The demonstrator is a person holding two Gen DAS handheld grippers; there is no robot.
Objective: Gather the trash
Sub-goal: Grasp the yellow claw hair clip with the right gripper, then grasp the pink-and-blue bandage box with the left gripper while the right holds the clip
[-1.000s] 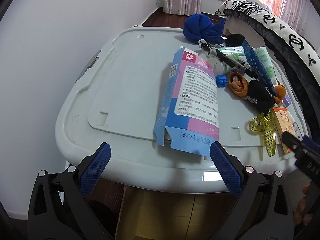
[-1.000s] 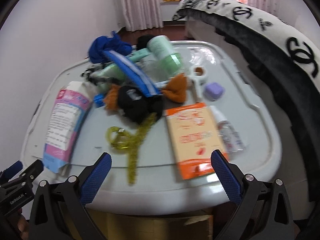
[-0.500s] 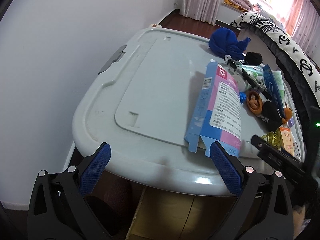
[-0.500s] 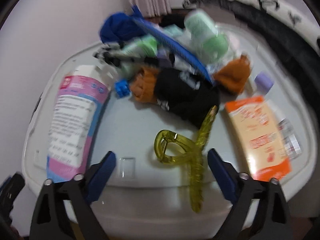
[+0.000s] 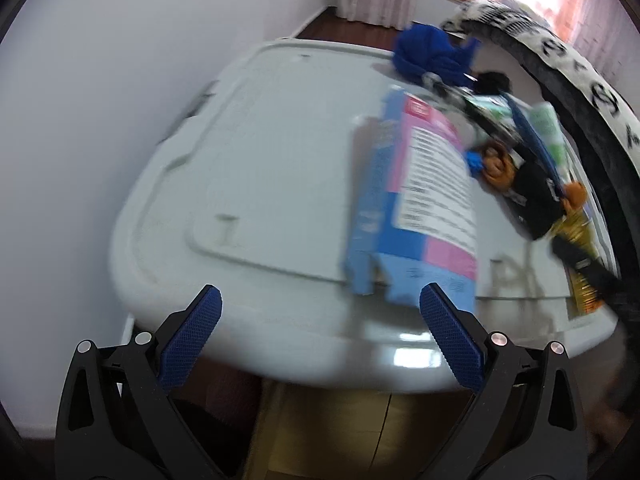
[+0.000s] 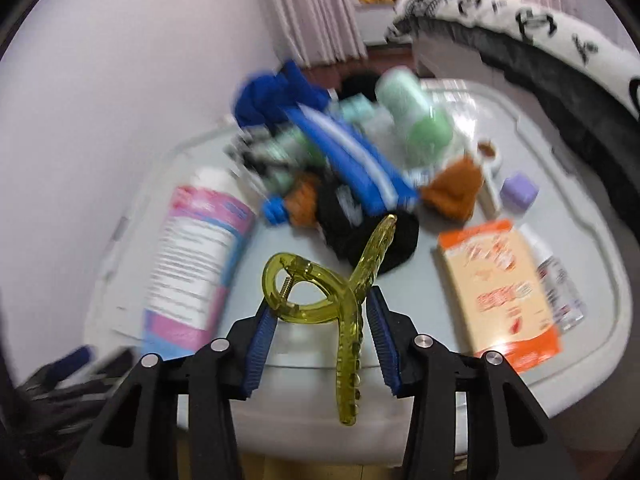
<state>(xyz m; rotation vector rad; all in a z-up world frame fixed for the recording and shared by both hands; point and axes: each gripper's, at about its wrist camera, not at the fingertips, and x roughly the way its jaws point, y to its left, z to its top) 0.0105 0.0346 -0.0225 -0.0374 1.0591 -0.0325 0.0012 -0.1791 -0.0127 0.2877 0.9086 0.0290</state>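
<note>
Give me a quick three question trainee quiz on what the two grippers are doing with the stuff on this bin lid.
1. True or false: the left gripper holds the pink and blue box.
2. What is the right gripper clamping?
A. orange packet
B. yellow hair clip
C. purple cube
3. Fill in: the box lies on the grey ____.

Key: 1 false, its jaws are open and empty. 2 B, the hair clip. 3 bin lid.

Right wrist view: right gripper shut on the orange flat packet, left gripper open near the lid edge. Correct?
Not quite. The right wrist view shows the right gripper shut on the translucent yellow-green plastic hair claw, not the packet. The left gripper is open, as stated.
</note>
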